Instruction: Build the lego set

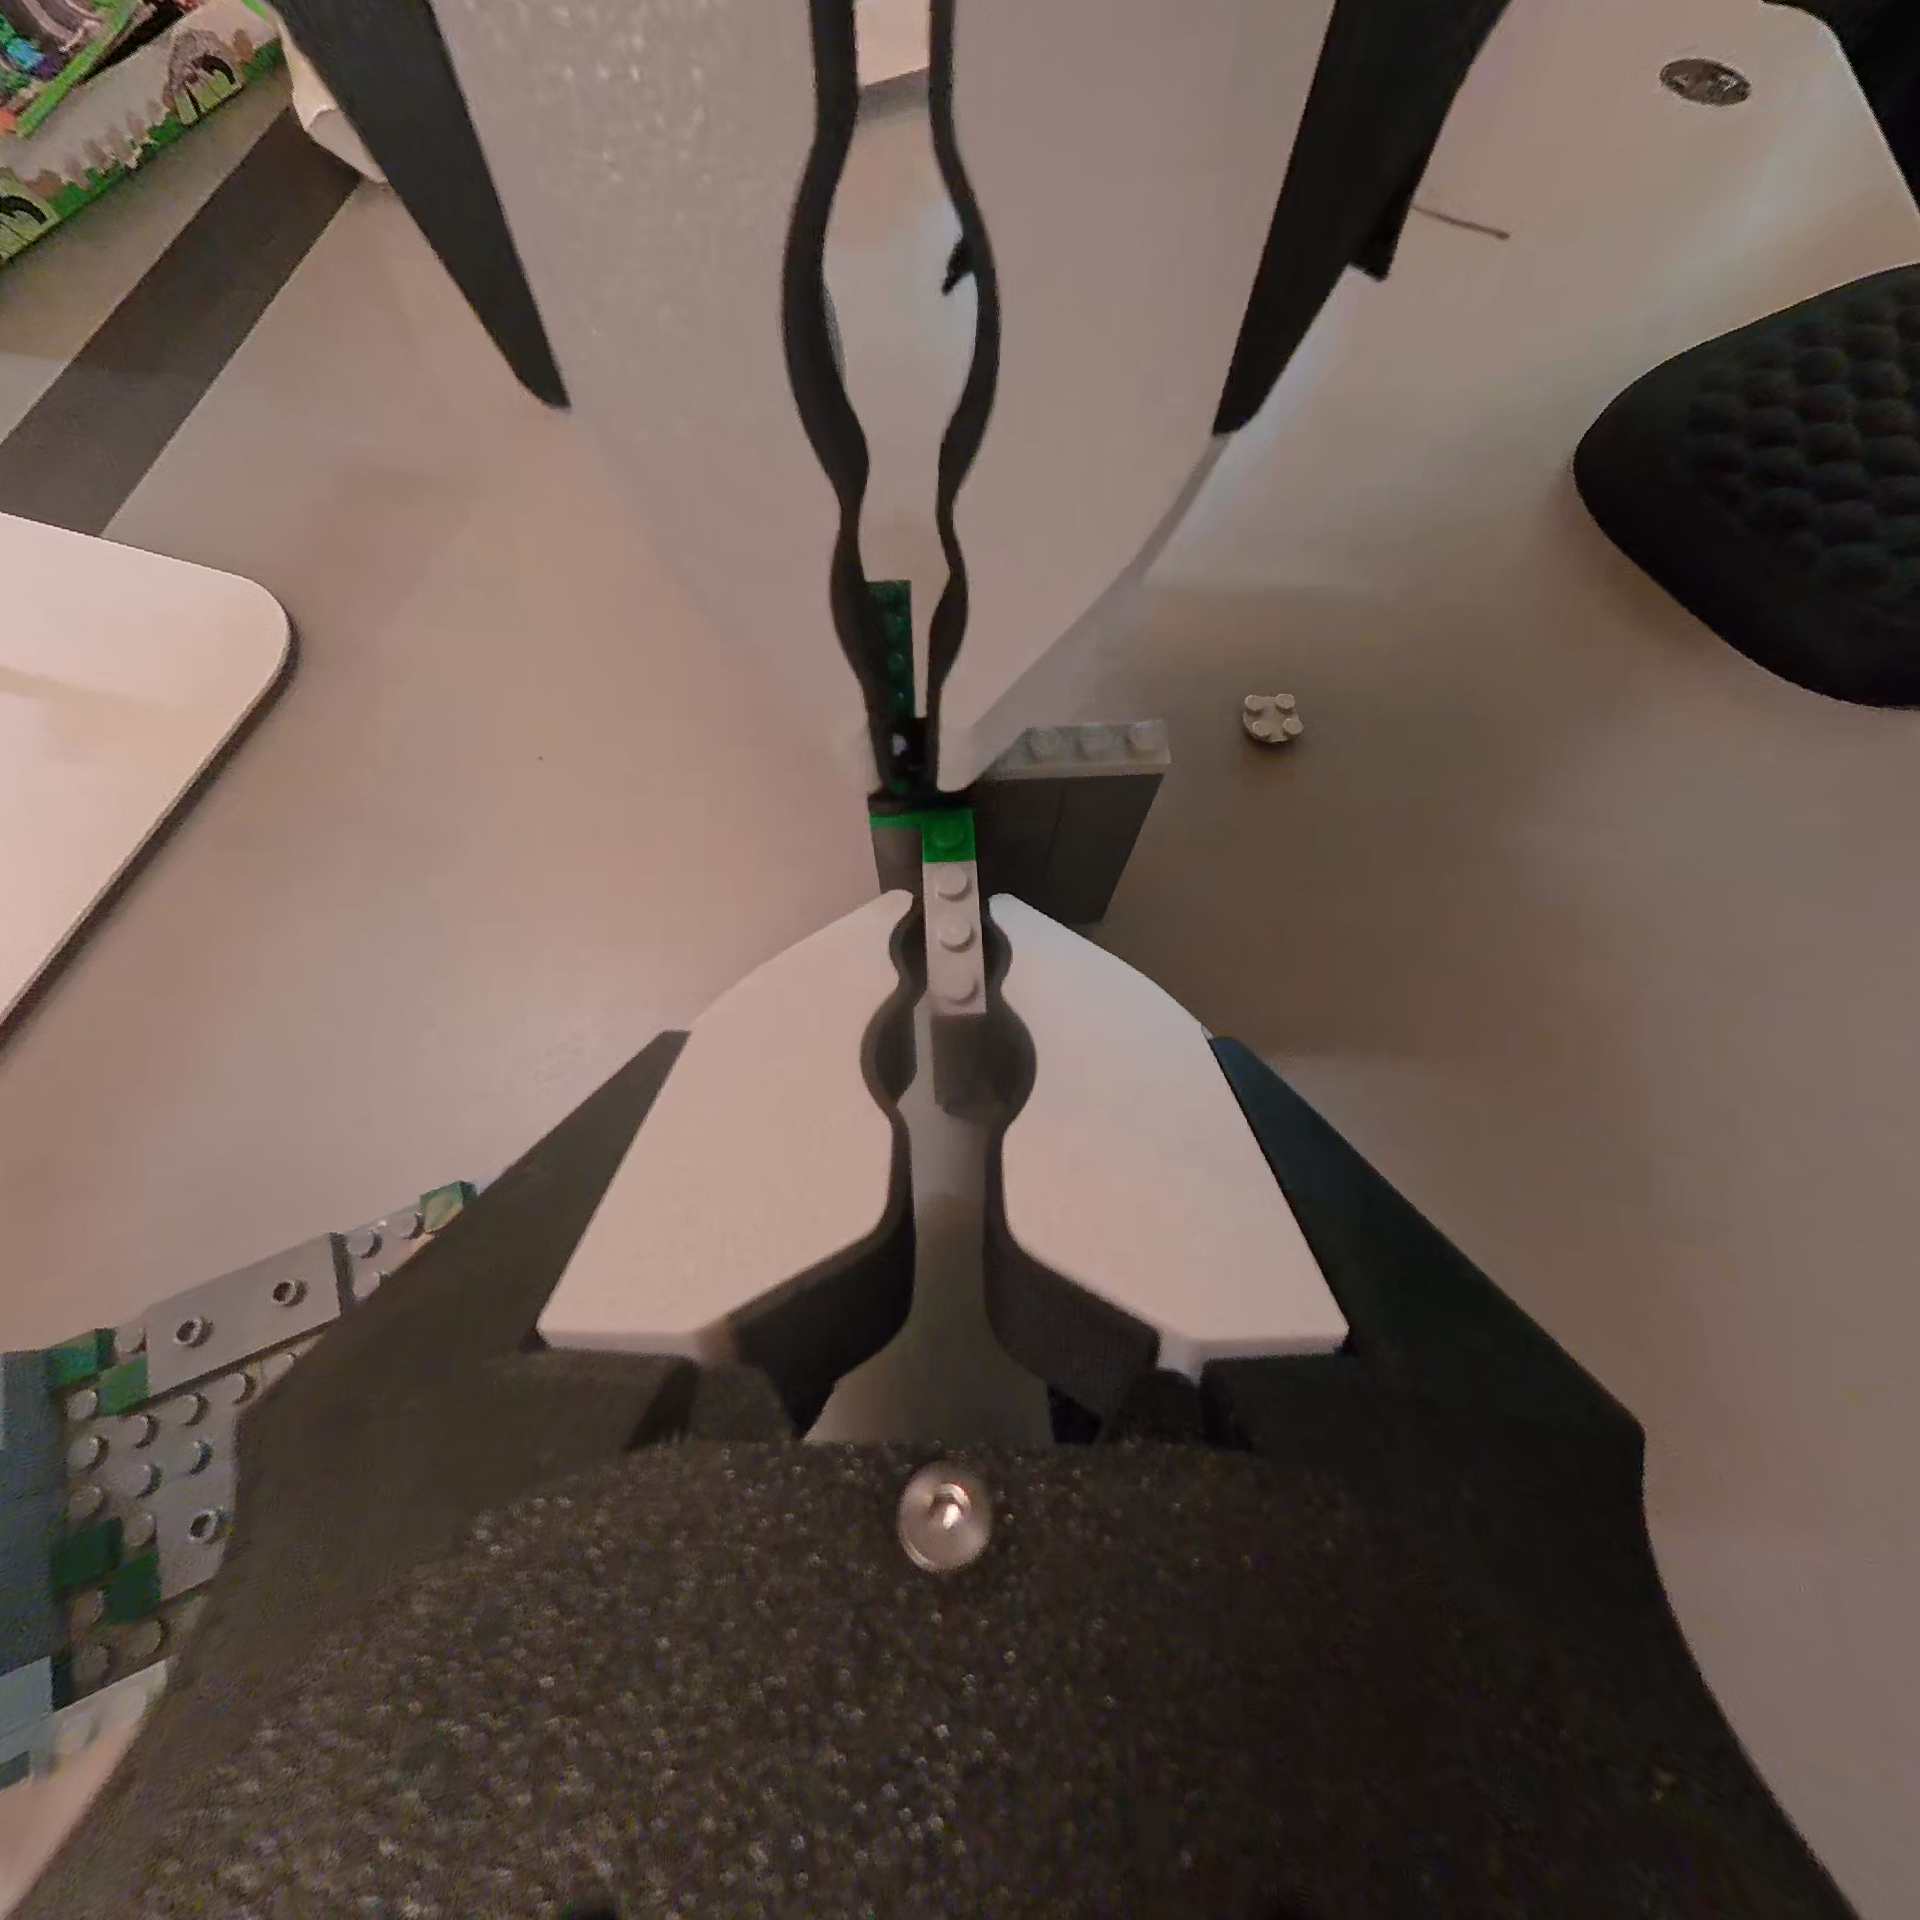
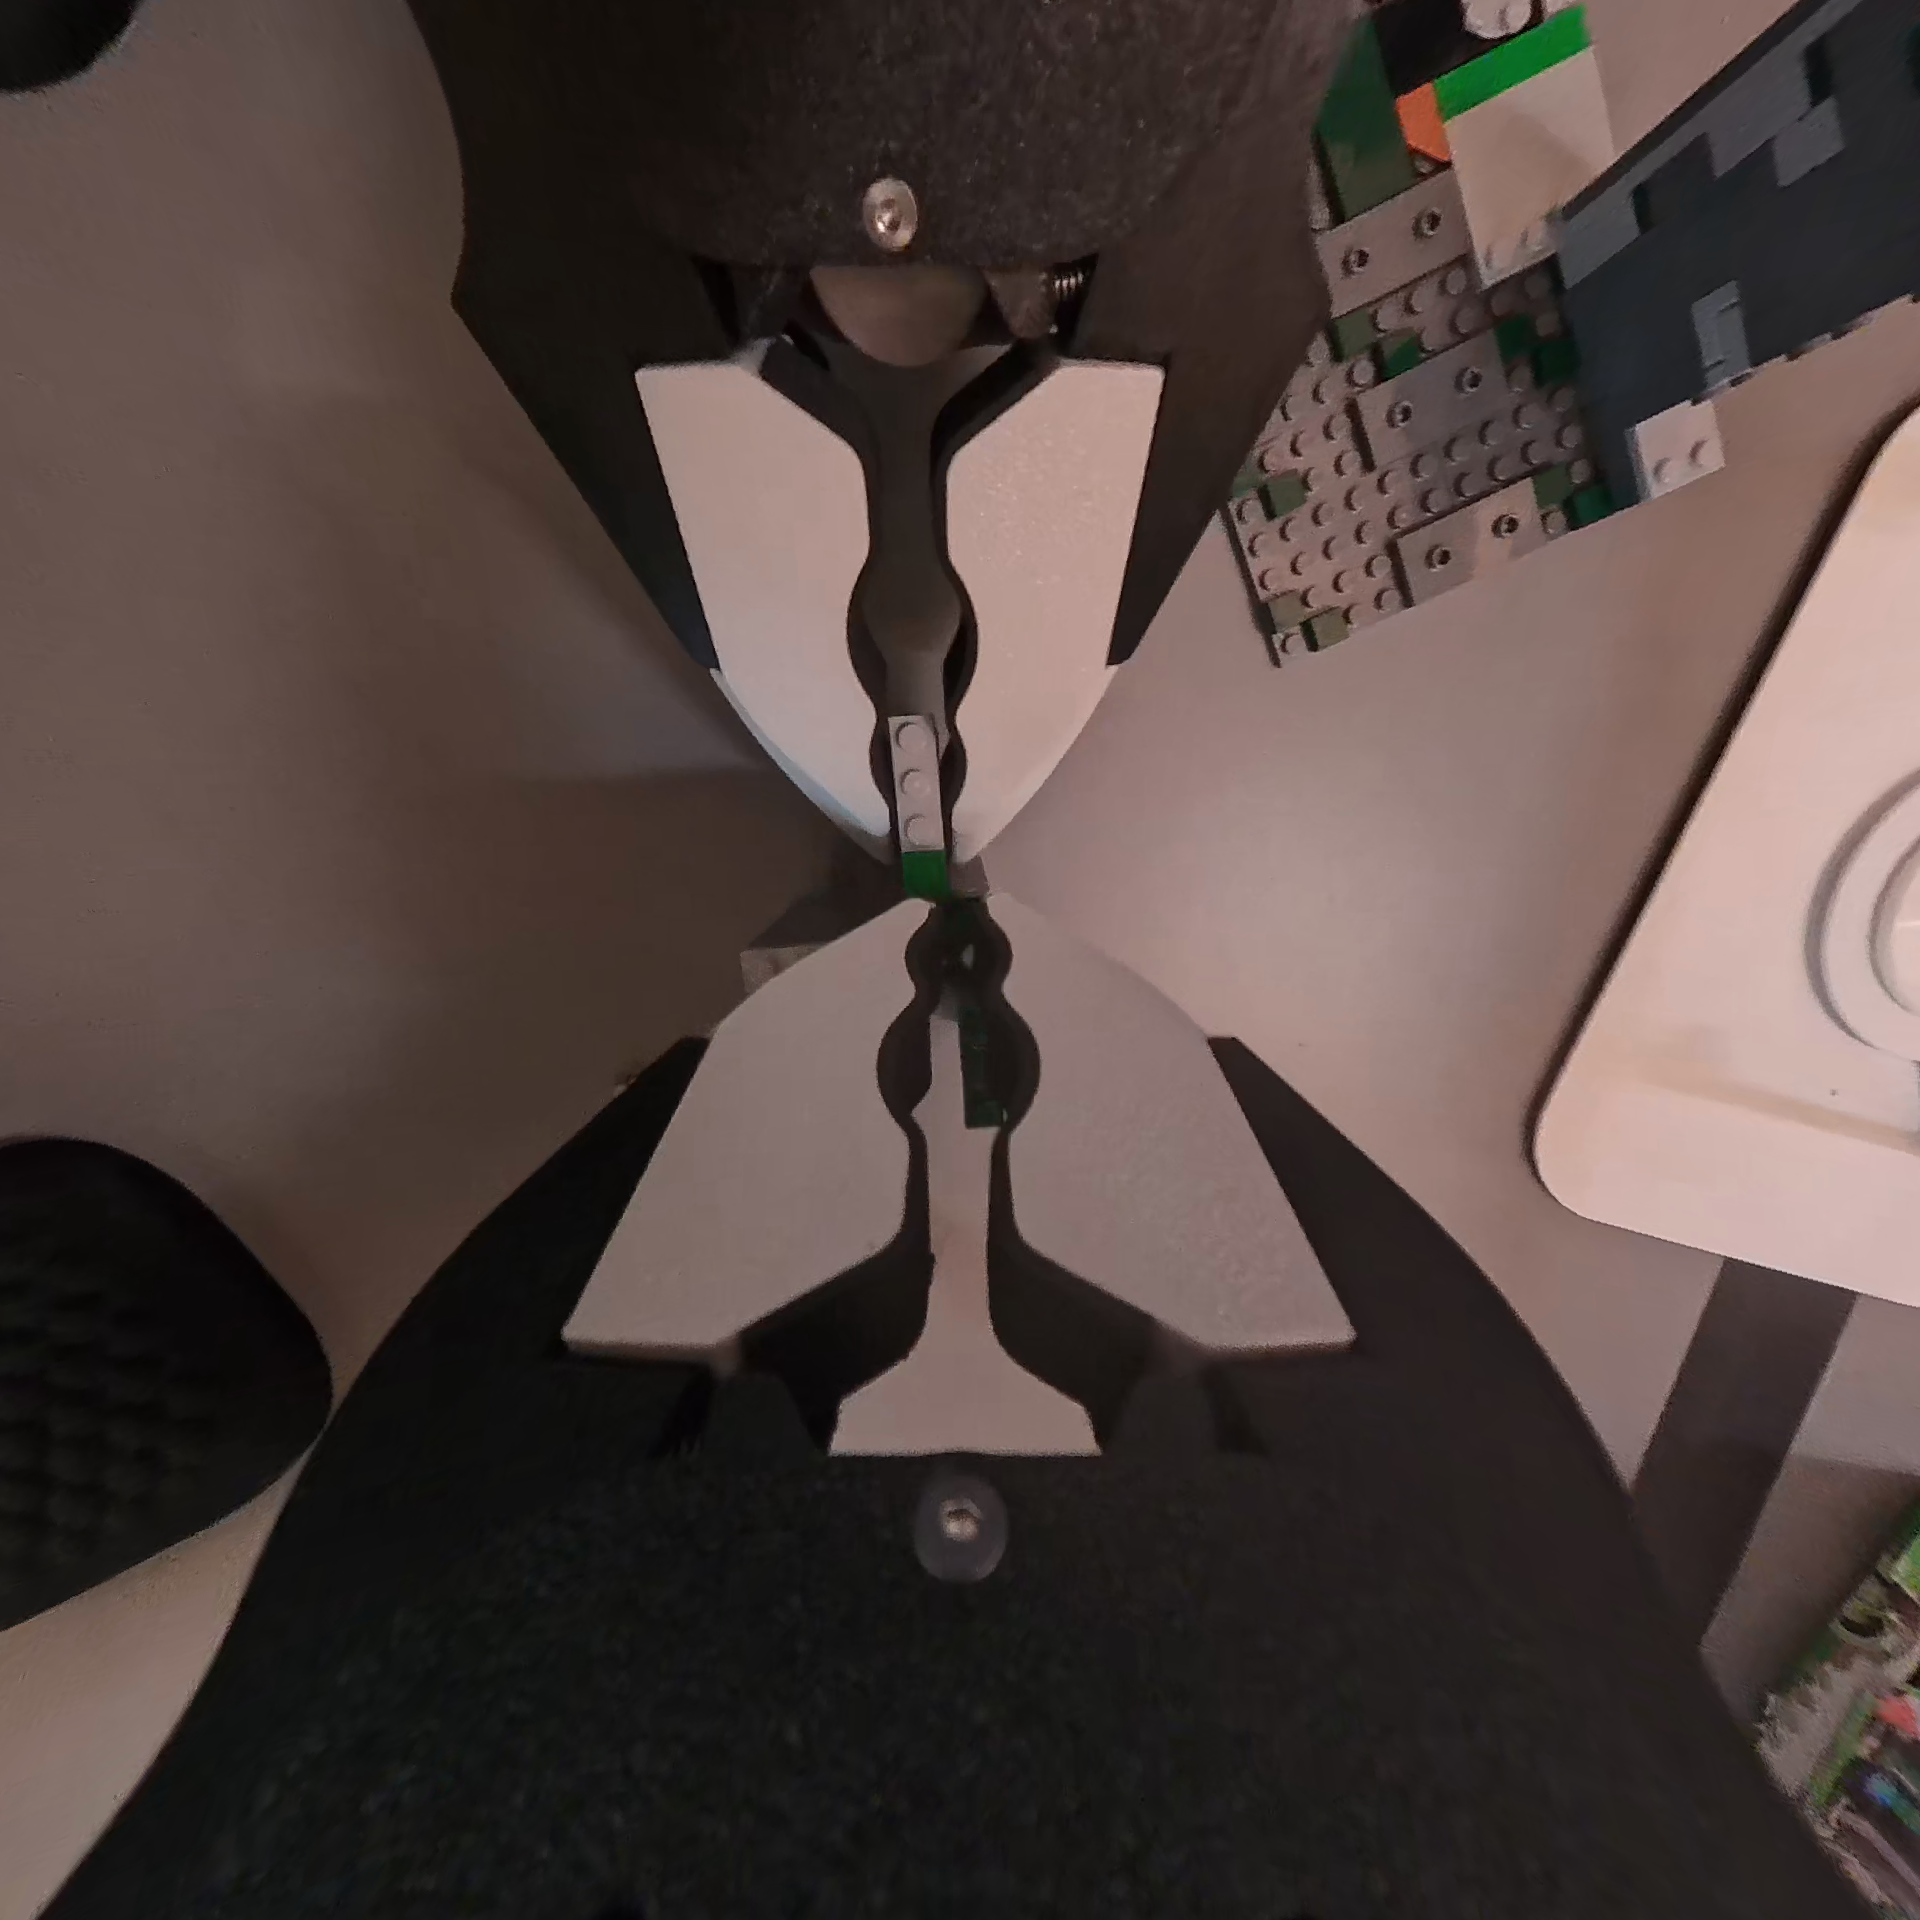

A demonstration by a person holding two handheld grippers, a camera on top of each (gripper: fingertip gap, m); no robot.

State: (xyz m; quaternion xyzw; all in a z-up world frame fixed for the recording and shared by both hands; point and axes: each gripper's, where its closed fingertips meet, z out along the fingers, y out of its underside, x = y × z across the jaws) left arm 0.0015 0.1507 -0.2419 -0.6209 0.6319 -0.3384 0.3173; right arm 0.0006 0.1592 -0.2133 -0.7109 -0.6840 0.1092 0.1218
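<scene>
Grey brick point(image 1: 956, 940) (one green stud at its tip) sits clamped in the left gripper point(image 1: 954, 914). Opposite, tip to tip, the right gripper point(image 2: 961, 935) pinches a dark green strip point(image 2: 977, 1070). Below lies a pale table point(image 1: 468, 727), with a studded grey baseplate point(image 2: 1403, 468) and white tray point(image 2: 1714, 987) nearby.

Left wrist view | brick strip point(image 1: 956, 951) centre, between left gripper point(image 1: 948, 909) fingers | right gripper point(image 1: 902, 774) at 12 o'clock, tip-to-tip | round stud piece point(image 1: 1272, 718) at 2 | studded baseplate point(image 1: 156, 1455) at 8
</scene>
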